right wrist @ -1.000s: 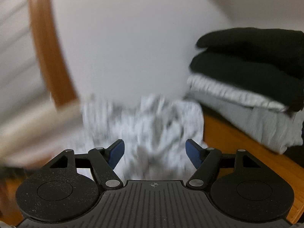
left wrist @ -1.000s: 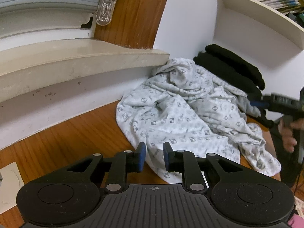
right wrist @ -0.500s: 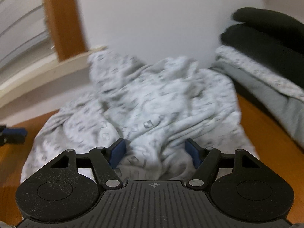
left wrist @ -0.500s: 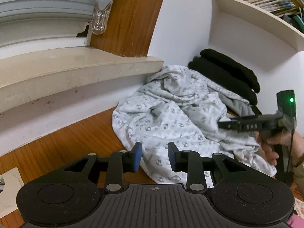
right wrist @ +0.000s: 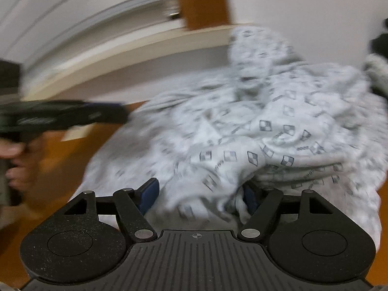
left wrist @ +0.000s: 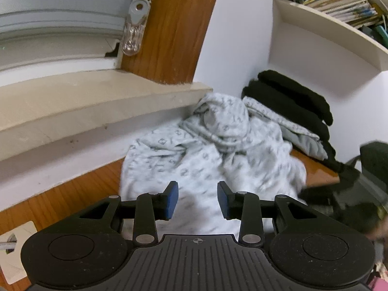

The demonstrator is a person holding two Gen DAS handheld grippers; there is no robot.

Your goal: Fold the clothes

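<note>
A crumpled white patterned garment (left wrist: 213, 150) was seen heaped on the wooden bench (left wrist: 72, 194), against the wall below the stone window sill (left wrist: 84, 101). Just beside the garment, a stack of folded black and grey clothes (left wrist: 295, 106) was found in the corner. The left claw (left wrist: 197, 200) was held open over the garment's near edge. The right claw (right wrist: 201, 195) was spread wide, with folds of the garment lying between its blue pads (right wrist: 150, 191).
</note>
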